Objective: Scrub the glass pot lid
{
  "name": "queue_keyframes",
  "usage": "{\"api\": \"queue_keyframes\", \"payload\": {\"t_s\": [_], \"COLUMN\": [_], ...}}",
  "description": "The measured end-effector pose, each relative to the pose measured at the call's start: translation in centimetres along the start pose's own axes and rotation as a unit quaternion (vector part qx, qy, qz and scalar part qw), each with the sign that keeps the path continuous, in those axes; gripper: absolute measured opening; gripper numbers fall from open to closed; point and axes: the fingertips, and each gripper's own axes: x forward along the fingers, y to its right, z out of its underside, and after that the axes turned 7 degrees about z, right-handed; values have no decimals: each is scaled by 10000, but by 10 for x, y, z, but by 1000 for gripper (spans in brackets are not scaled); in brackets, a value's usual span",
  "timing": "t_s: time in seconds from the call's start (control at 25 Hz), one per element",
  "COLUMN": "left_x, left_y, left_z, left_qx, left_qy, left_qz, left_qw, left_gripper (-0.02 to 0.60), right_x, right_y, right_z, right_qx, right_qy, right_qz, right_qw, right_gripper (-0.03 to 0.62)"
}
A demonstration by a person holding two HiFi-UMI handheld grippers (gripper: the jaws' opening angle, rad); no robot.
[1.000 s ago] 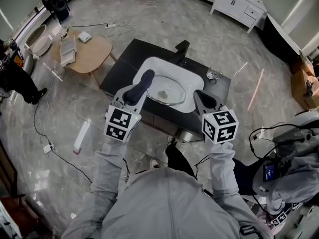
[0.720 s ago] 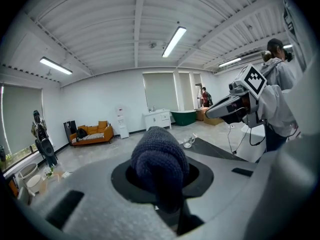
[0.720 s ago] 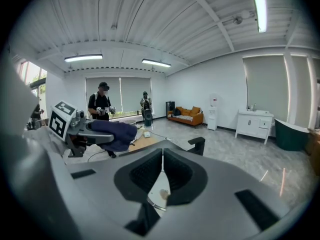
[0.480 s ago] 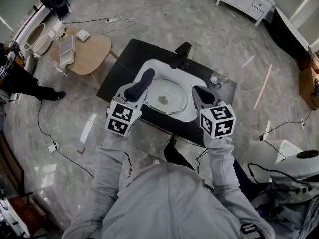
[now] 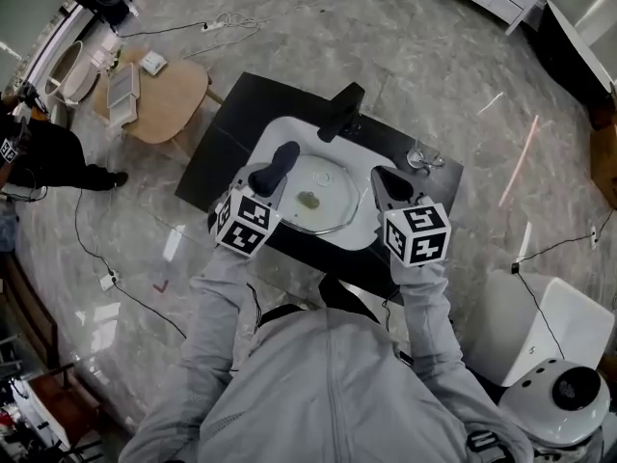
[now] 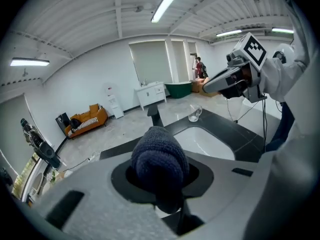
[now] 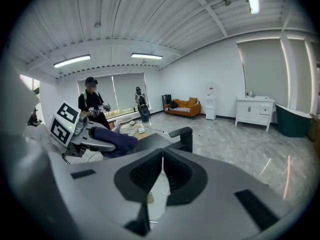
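The round glass pot lid [image 5: 333, 208] lies in the white sink [image 5: 280, 128], with a brown smear near its middle. My left gripper [image 5: 278, 165] hovers over the lid's left edge, shut on a dark blue knitted scrubber [image 5: 285, 152], whose rounded end bulges out between the jaws [image 6: 159, 159]. My right gripper [image 5: 385, 183] hangs over the sink's right rim, its jaws closed together with nothing in them [image 7: 162, 176]. In the right gripper view, the scrubber [image 7: 114, 139] shows to the left, and a bit of the lid shows below the jaws.
A black faucet [image 5: 339, 112] stands at the sink's far edge on the black counter [image 5: 231, 114]. A small glass cup [image 5: 420, 158] sits on the counter's right. A round wooden side table [image 5: 164, 99] is to the left, a white robot [image 5: 554, 394] at lower right, and a person [image 5: 48, 157] at far left.
The head view has drifted, so the sink sits a little higher and further left. Both grippers keep much the same place over the sink's near side. The person at left has shifted.
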Motion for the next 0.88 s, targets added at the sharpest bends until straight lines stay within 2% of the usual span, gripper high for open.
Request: {"api": "queue_keyframes", "payload": {"t_s": [0.2,0.36,0.48,0.64,0.88], "left_x": [33,66,88,122,163], "left_y": [1,9,13,10,6], "left_z": [14,37,58,82,116], "left_qx": [226,295,441,836,999], "left_qy": [-534,-942,-1287,-1692,-2061], "left_qz": [54,277,480,747,1267], "left_qw": [9983,9947,9895,9792,9651], "left_gripper": [87,87,87,87,87], "right_x": [16,22,24,35,57], "right_y": [15,24,26,25,19], "right_z": [23,44,55,68,89], "right_qx": [105,175,258,383,547], "right_qy": [-212,-401,-530,-666,-892], "right_qz": [-92,-69,-51,-7,202], "right_qw": [9997,9990,9982,9970,9943], "right_gripper": [31,31,31,31,31]}}
